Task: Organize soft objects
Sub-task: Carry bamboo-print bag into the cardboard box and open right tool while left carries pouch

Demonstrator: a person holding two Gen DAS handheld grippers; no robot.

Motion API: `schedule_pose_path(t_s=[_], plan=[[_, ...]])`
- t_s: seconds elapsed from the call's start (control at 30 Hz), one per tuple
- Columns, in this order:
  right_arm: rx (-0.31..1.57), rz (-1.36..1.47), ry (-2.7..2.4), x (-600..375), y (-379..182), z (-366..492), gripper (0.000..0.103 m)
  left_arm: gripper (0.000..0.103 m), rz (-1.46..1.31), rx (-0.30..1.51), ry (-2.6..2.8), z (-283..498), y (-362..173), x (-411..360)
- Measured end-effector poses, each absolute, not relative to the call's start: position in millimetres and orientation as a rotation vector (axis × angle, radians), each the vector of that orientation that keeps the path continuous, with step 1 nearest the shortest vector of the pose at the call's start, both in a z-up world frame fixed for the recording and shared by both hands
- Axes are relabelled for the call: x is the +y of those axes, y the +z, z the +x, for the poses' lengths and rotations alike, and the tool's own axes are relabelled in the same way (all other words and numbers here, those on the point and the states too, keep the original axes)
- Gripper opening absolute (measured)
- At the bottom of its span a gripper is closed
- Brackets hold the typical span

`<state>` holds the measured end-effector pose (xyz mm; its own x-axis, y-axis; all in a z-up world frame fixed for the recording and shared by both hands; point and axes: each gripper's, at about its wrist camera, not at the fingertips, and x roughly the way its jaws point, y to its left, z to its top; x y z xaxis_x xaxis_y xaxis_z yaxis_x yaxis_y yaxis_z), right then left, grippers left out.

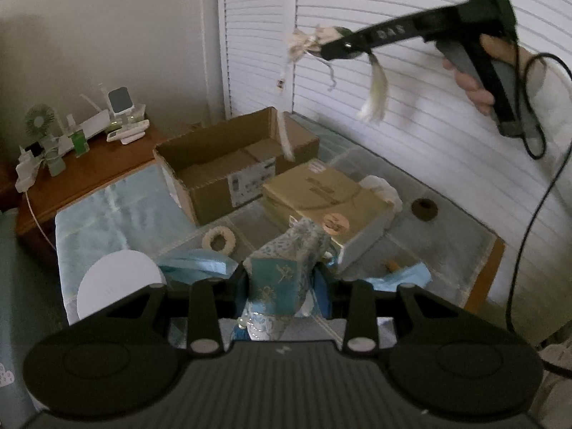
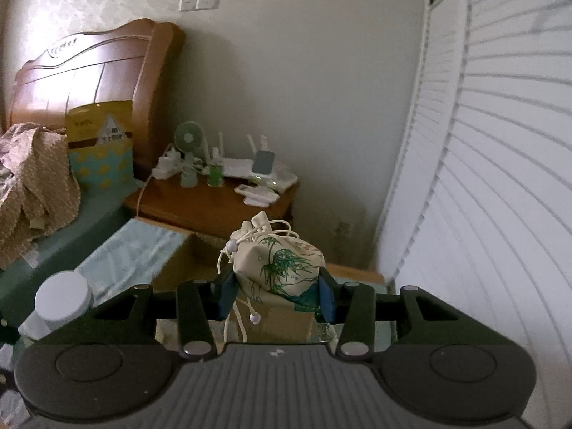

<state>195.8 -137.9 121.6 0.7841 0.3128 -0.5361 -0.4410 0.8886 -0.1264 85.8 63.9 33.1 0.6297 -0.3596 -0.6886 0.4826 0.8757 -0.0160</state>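
Both tongs are gripping drawstring pouches above the open cardboard box (image 1: 228,164): left tongs (image 1: 280,279) a blue brocade pouch (image 1: 286,261), right tongs (image 2: 277,298) a bamboo-print pouch (image 2: 279,264) (neither is boxed yet); a woven ring (image 1: 218,240) is waiting beside the box.

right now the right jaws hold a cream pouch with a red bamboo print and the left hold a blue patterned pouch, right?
Not quite. The bamboo print on the cream pouch is green, not red, as the right wrist view shows. The left jaws do hold a blue patterned pouch.
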Motion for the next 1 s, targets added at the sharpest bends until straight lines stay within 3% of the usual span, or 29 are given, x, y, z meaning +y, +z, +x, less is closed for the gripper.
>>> schedule_pose_path(t_s=[0.33,0.6,0.7,0.77,0.83,1.0], plan=[[0.539,-0.203,0.552,-106.4,121.9,272.2,0.051,0.036,0.154,0.754,-0.433,109.9,35.5,74.1],[0.641,-0.207,0.572,-96.3,65.7,313.8,0.051,0.036,0.150,0.773,-0.408,122.5,32.3,76.1],[0.686,-0.216,0.547,-102.1,45.4,315.0,0.063,0.036,0.156,0.777,-0.416,125.6,32.3,73.7],[0.705,-0.215,0.530,-107.8,36.3,309.7,0.087,0.036,0.161,0.779,-0.423,129.0,32.7,71.6],[0.696,-0.206,0.502,-113.8,33.0,299.9,0.098,0.036,0.165,0.777,-0.429,132.8,33.9,69.6],[0.694,-0.172,0.440,-128.0,32.8,275.7,0.103,0.036,0.172,0.765,-0.449,146.1,40.0,63.8]])
